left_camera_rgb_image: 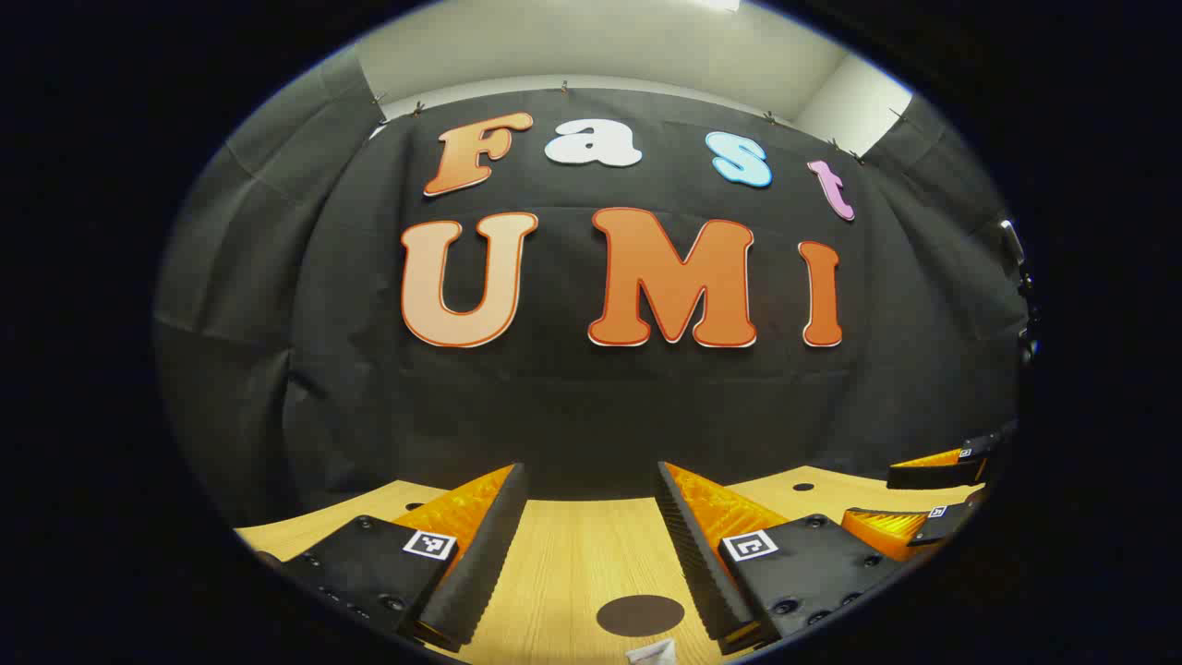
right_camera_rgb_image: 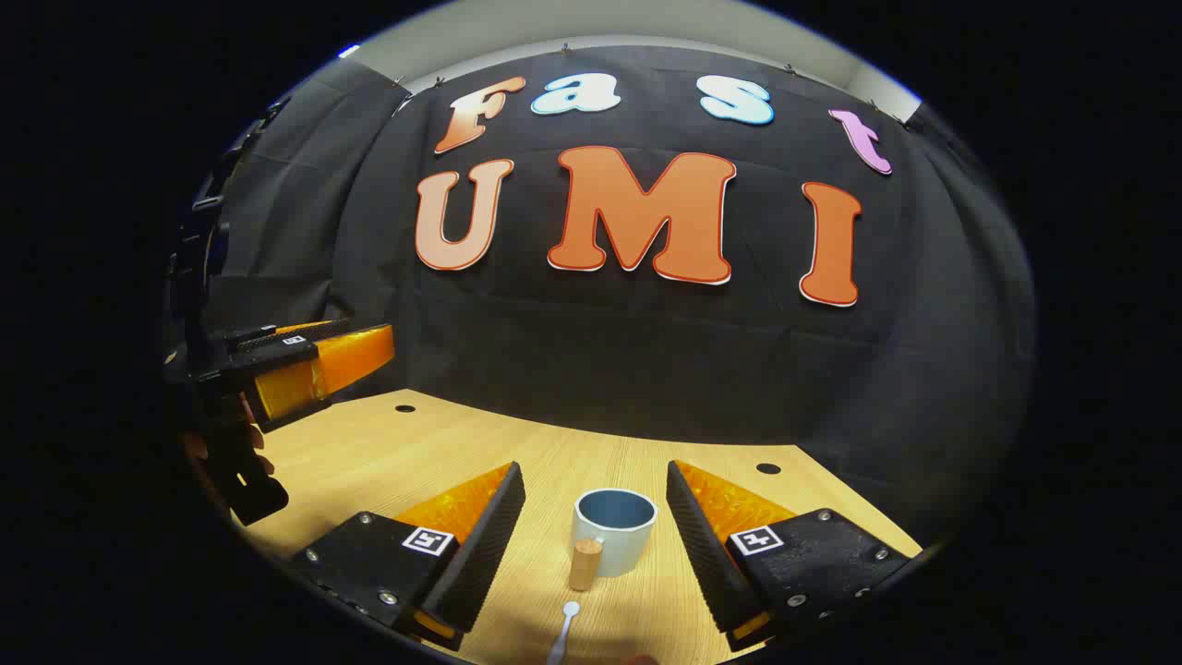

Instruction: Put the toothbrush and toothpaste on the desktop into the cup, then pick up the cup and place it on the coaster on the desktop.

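Note:
In the right gripper view a pale blue cup (right_camera_rgb_image: pixel 616 545) with a wooden handle stands upright on the wooden desktop (right_camera_rgb_image: pixel 443 453), a little ahead of and between the fingers of my open right gripper (right_camera_rgb_image: pixel 593 469). A white toothbrush (right_camera_rgb_image: pixel 565 628) lies just in front of the cup at the bottom edge. In the left gripper view a dark round coaster (left_camera_rgb_image: pixel 640 614) lies on the desktop, low between the fingers of my open left gripper (left_camera_rgb_image: pixel 591 471). A small white object (left_camera_rgb_image: pixel 652 652) pokes in below the coaster; I cannot tell what it is.
The black cloth wall (right_camera_rgb_image: pixel 646 351) closes off the back of the desktop. Small dark holes (right_camera_rgb_image: pixel 768 468) mark the wood near the back. The left gripper (right_camera_rgb_image: pixel 314 360) and the hand holding it (right_camera_rgb_image: pixel 249 457) hover at the left of the right gripper view.

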The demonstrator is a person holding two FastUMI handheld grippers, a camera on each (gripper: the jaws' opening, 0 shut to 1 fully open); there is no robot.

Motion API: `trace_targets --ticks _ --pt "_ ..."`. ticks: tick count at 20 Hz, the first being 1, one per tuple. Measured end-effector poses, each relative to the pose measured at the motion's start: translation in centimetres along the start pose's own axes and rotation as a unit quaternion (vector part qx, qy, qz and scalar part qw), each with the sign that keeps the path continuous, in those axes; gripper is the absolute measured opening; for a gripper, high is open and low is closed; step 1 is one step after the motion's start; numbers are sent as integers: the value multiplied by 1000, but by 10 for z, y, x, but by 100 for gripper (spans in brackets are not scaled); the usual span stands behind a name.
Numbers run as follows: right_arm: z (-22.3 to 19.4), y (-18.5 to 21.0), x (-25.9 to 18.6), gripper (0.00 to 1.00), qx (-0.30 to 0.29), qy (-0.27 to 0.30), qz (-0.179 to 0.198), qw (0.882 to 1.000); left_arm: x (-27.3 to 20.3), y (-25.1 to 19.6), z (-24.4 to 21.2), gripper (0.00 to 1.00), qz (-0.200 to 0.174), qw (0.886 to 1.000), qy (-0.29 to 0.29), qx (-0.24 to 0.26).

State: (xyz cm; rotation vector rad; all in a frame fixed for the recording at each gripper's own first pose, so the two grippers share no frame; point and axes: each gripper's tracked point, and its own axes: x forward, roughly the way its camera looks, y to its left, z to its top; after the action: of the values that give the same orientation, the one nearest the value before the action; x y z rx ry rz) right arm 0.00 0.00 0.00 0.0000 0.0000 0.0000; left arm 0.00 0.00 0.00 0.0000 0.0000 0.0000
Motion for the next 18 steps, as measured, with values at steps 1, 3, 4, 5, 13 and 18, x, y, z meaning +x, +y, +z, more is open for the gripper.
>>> trace_targets --ticks 1,3,4,5,13,18 --pt "-1 0 -1 93 -3 0 5 1000 2 0 -1 88 4 1000 2 -1" --pt "-6 -7 -2 93 -15 5 10 1000 2 0 1 91 14 1000 5 0" --pt "-9 -10 -4 93 -19 9 13 1000 2 0 1 91 17 1000 8 0" --pt "-11 -13 -5 93 -21 12 15 1000 0 -2 0 91 19 1000 11 -2" --pt "-14 -12 -18 93 -8 27 31 999 -6 -14 -8 88 13 999 50 -9" --pt "-27 -16 -22 93 -10 51 21 998 -12 -16 -21 89 6 996 85 -3"
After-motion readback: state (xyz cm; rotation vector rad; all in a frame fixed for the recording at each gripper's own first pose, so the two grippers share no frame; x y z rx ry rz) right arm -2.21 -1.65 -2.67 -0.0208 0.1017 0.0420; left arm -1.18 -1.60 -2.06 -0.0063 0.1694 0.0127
